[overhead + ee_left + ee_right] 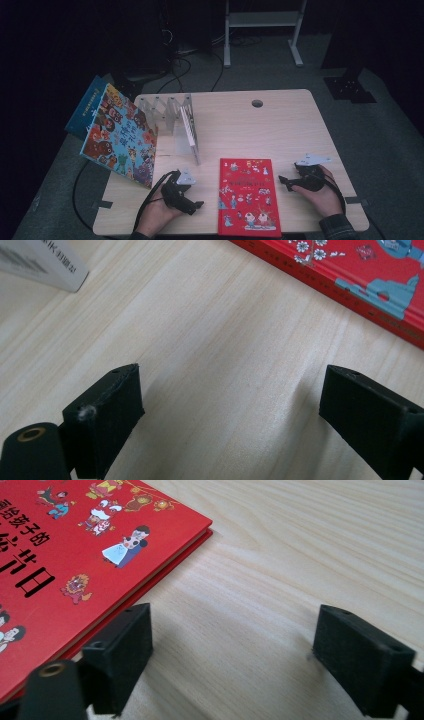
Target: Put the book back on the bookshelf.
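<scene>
1. At the table's left edge, a colourful picture book leans tilted against a clear rack, with a blue book behind it.
2. Your left gripper rests on the wood just left of the red book, its jaws spread wide over bare tabletop.
3. The red book lies flat between your hands.
4. Your right gripper sits at the book's right edge, jaws apart, holding nothing.
</scene>
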The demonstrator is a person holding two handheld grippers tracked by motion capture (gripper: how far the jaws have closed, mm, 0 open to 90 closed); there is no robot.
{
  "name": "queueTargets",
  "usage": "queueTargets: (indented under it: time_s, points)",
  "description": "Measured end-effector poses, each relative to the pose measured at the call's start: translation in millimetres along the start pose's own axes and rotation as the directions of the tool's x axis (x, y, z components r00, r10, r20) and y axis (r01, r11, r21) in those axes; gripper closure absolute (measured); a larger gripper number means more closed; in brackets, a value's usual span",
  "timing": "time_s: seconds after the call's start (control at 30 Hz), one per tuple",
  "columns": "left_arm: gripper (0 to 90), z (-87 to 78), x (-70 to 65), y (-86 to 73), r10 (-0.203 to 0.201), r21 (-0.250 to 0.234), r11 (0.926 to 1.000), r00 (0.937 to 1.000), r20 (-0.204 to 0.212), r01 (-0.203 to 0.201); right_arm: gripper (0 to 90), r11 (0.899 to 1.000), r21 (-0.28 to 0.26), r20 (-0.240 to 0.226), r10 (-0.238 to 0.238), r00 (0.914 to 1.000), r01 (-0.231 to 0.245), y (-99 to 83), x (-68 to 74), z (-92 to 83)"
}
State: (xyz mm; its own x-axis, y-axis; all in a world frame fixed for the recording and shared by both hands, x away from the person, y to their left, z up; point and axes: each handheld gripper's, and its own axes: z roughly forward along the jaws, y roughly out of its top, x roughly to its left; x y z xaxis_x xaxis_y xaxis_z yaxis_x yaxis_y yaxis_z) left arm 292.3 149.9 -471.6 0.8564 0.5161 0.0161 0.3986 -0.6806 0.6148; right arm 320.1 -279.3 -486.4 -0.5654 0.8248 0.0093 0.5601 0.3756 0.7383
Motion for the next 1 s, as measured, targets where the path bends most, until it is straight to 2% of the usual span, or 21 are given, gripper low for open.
queueTargets:
  time_s: [0.1,0.27,0.4,0.53,0.87,1.0]
  points:
    - [9.0,0.9,0.4,-3.2,0.006,-0.035,0.9994,1.0000,0.004,-0.006,26.4,1.000,-0.004,-0.005,0.011,0.9999,-0.011,0.8,1.2,-5.0]
    - [4.5,5.0,-2.2,-2.5,0.018,-0.050,0.9986,0.9997,0.013,-0.017,29.0,0.999,-0.038,-0.067,0.007,0.9977,-0.010,5.7,12.6,-11.1]
    - [2.2,7.7,-6.3,-0.3,0.033,-0.053,0.9981,0.9991,0.028,-0.032,29.5,0.999,-0.041,-0.133,0.002,0.9911,-0.008,9.7,25.8,-9.6]
    - [1.9,10.6,-10.6,3.2,0.055,-0.054,0.9971,0.9978,0.038,-0.053,28.2,0.999,-0.032,-0.178,-0.003,0.9840,-0.003,13.5,35.8,-3.8]
    - [1.2,19.6,-24.6,14.1,0.092,-0.058,0.9944,0.9936,0.066,-0.088,27.3,1.000,-0.001,-0.217,-0.010,0.9760,0.010,19.0,43.7,11.9]
    - [1.1,24.5,-30.8,19.0,0.105,-0.069,0.9926,0.9914,0.079,-0.099,27.3,1.000,0.002,-0.214,-0.019,0.9766,0.020,23.1,45.1,15.2]
